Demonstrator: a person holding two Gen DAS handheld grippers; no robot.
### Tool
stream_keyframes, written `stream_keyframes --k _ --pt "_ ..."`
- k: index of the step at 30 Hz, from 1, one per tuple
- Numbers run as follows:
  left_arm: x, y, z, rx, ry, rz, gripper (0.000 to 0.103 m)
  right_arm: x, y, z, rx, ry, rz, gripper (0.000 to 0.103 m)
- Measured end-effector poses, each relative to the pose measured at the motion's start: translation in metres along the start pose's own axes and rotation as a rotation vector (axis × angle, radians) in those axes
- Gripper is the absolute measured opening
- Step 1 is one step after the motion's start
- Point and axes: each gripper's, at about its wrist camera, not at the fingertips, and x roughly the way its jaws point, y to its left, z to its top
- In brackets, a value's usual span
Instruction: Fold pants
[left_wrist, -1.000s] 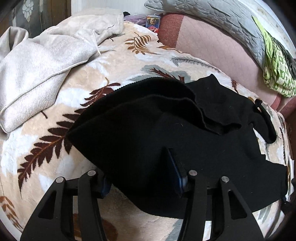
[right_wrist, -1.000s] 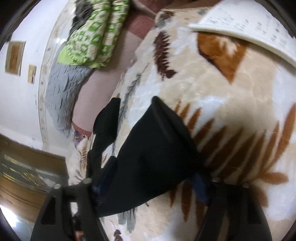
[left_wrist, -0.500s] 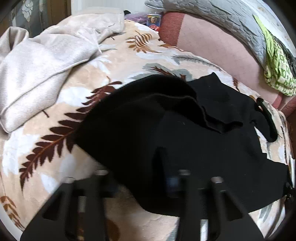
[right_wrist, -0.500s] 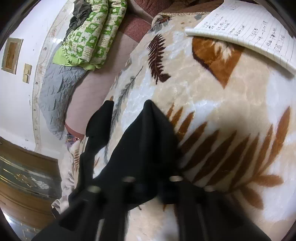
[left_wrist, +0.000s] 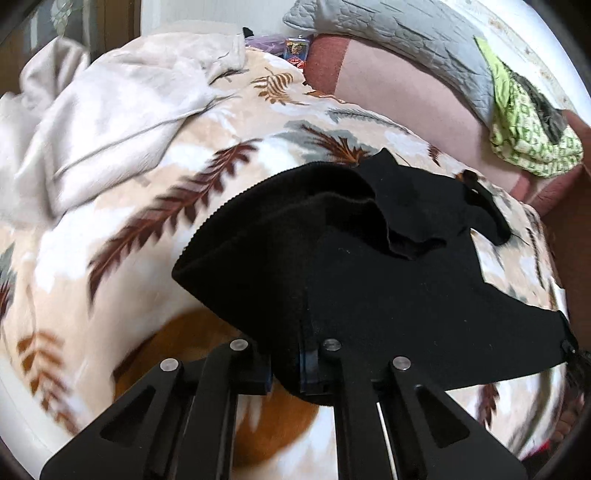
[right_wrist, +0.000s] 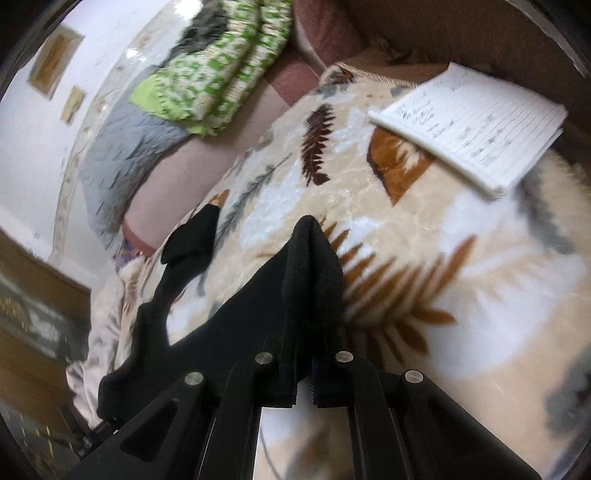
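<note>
Left gripper (left_wrist: 286, 363) and right gripper (right_wrist: 303, 373), tilted downward, have just clamped closed.

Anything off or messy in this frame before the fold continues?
Only the black pants: bunched, with a rumpled flap near the middle, not flat on the leaf-print blanket. Left gripper and right gripper are each shut on an edge. The open notebook lies clear. Nothing spilled or damaged.

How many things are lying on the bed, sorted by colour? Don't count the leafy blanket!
Black: 1, the pants
Cream: 1, the plush throw
Grey: 1, the quilted cover
Green and white: 1, the patterned bundle
White: 1, the lined notepad
Total: 5
</note>
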Motion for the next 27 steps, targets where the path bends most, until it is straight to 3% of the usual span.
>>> stream_keyframes --k 4,6,8,10,11,12,15,17,18,19,20,21,22,23,24,27 --pt "-0.031 0.028 -0.019 -0.088 0.012 -0.027 0.007 -0.02 -0.002 -0.023 -0.021 0.04 0.021 0.003" --pt "-0.035 0.039 -0.025 -0.121 0.019 0.006 0.007 -0.015 -0.006 -0.032 -0.019 0.087 0.0 0.004" --pt "-0.024 0.045 -0.028 -0.128 0.061 0.057 0.014 -0.008 -0.013 -0.031 -0.005 0.099 -0.106 0.01" --pt "-0.015 0.057 -0.031 -0.182 0.095 0.104 0.026 -0.019 -0.019 -0.025 0.004 0.024 -0.257 0.021" --pt "-0.015 0.062 -0.031 -0.204 0.091 0.111 0.038 -0.029 -0.023 -0.02 0.022 -0.023 -0.3 0.024" --pt "-0.018 0.067 -0.03 -0.223 0.077 0.121 0.043 -0.034 -0.023 -0.019 0.023 -0.051 -0.317 0.027" --pt "-0.039 0.065 -0.026 -0.213 -0.014 0.181 0.043 -0.049 0.001 -0.014 -0.103 -0.164 -0.345 0.027" --pt "-0.062 0.056 -0.021 -0.184 -0.143 0.232 0.044 -0.049 0.037 -0.019 -0.26 -0.222 -0.313 0.029" --pt "-0.078 0.048 -0.018 -0.157 -0.226 0.226 0.044 -0.048 0.056 -0.025 -0.343 -0.243 -0.289 0.039" --pt "-0.089 0.039 -0.016 -0.129 -0.291 0.211 0.045 -0.046 0.074 -0.03 -0.42 -0.254 -0.255 0.055" --pt "-0.095 0.032 -0.014 -0.101 -0.323 0.17 0.049 -0.042 0.091 -0.036 -0.496 -0.26 -0.226 0.061" --pt "-0.096 0.022 -0.012 -0.062 -0.323 0.077 0.055 -0.035 0.116 -0.047 -0.616 -0.267 -0.204 0.07" --pt "-0.089 0.016 -0.009 -0.035 -0.28 -0.018 0.057 -0.028 0.132 -0.055 -0.683 -0.271 -0.204 0.074" --pt "-0.072 0.005 -0.007 -0.01 -0.168 -0.155 0.057 -0.02 0.146 -0.061 -0.738 -0.273 -0.209 0.075" --pt "-0.054 -0.004 -0.008 -0.001 -0.069 -0.238 0.056 -0.011 0.157 -0.069 -0.783 -0.273 -0.214 0.075" --pt "0.002 -0.039 -0.01 0.094 0.134 -0.3 0.054 0.015 0.171 -0.084 -0.802 -0.198 -0.189 0.075"
